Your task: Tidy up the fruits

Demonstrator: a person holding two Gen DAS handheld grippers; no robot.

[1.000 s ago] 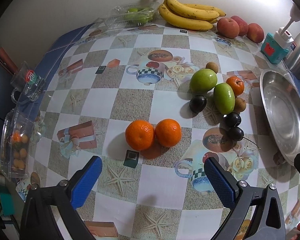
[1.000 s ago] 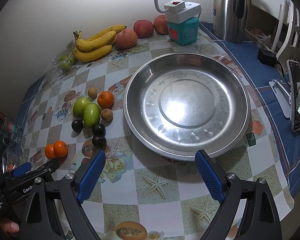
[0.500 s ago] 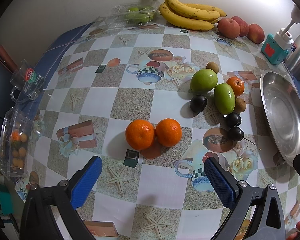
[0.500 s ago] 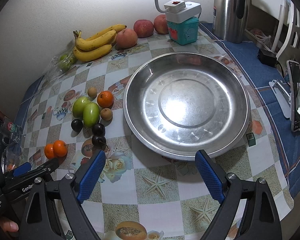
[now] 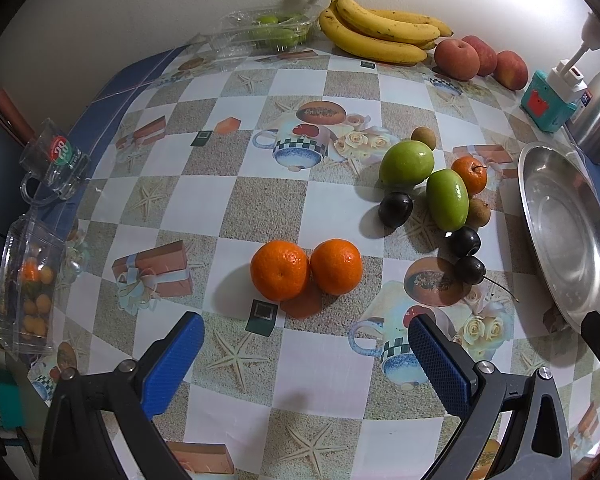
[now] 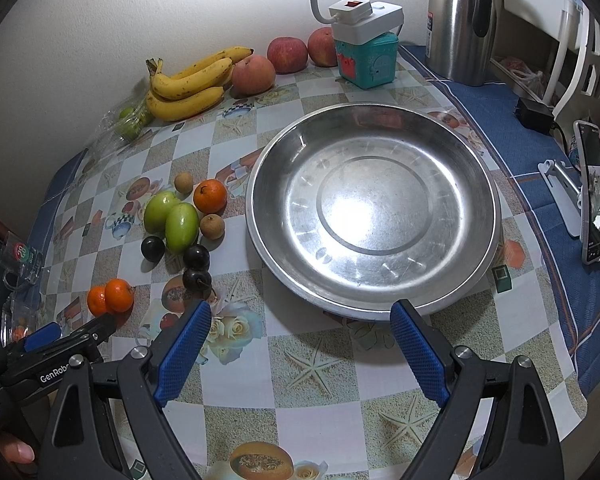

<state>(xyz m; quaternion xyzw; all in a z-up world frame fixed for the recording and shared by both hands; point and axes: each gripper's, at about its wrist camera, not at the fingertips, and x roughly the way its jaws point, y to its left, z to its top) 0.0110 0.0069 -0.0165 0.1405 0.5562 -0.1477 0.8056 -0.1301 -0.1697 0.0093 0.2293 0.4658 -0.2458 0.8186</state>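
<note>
On a checkered tablecloth [image 5: 324, 360], both grippers, left [image 5: 306, 354] and right [image 6: 300, 348], hover spread and empty; next, likely grasp the near tangerines [image 5: 306, 270] for the steel basin [image 6: 372, 212].

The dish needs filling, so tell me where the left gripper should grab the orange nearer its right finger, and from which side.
Grip the right orange across its round middle, coming down from above with the left gripper turned so one finger goes in front and one behind. The left orange touches its side, leaving no gap there.

Table [image 6: 320, 420] under checkered patterned cloth: steel pan [image 6: 374, 208], bananas [image 6: 188, 84], peaches [image 6: 286, 54], two oranges [image 5: 306, 270], green fruits [image 5: 424, 180], kettle [image 6: 458, 20].
</note>
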